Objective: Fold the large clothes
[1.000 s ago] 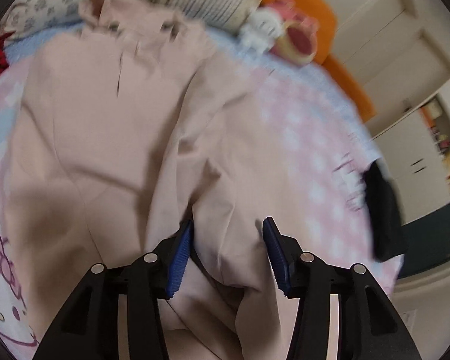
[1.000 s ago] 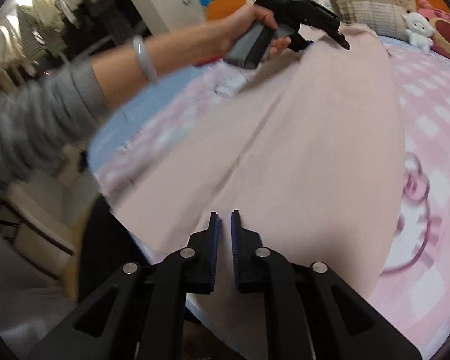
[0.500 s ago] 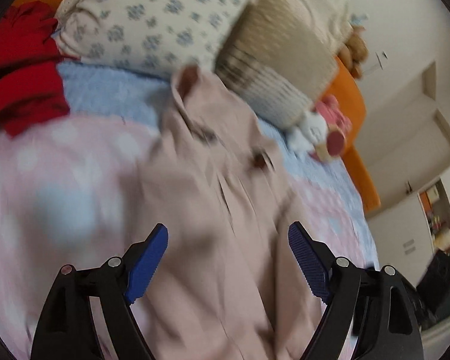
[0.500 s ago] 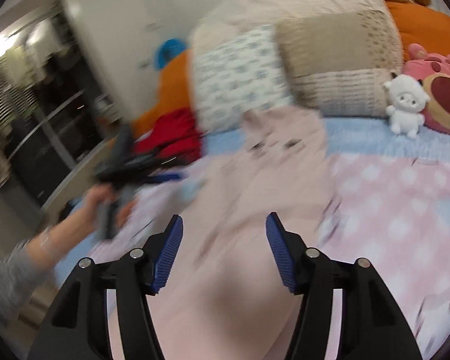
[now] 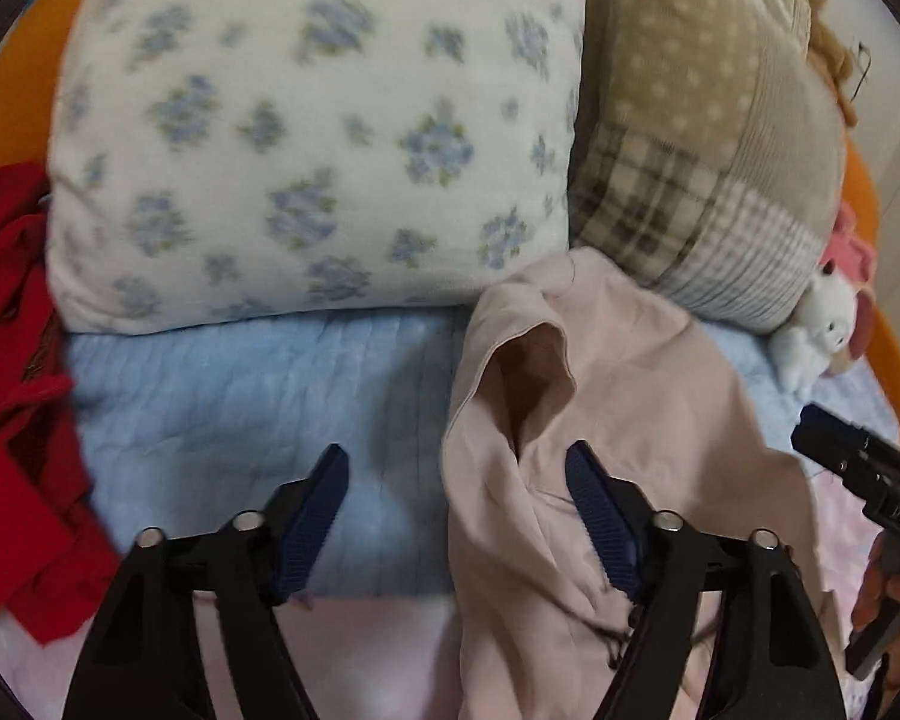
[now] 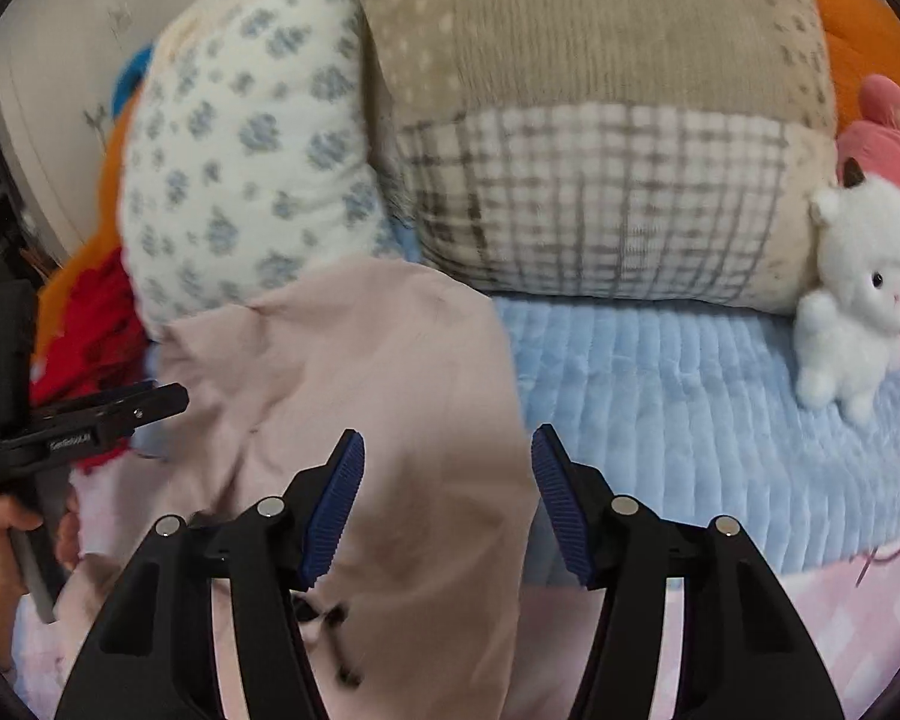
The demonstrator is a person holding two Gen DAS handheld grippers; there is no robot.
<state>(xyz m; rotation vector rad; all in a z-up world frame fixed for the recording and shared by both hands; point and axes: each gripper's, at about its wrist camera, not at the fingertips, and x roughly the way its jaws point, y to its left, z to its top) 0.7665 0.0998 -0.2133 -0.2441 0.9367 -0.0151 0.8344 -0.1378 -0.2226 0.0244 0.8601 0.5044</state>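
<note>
Two grippers, left (image 5: 456,516) and right (image 6: 447,501), jaws released, over soft crumpled pink garment (image 5: 630,396), quilted blue blanket (image 6: 678,396).

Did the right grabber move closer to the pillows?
Yes. The right gripper went forward up the bed: the plaid pillow and white plush toy now loom far bigger than half a second ago.

You work over a bed covered by a light blue quilted blanket (image 5: 222,408). On it lie the pink garment (image 5: 630,396), a floral pillow (image 5: 306,138), a beige patchwork pillow (image 6: 600,180), a red cloth (image 5: 12,408) at the left and a white plush toy (image 6: 858,312).
</note>
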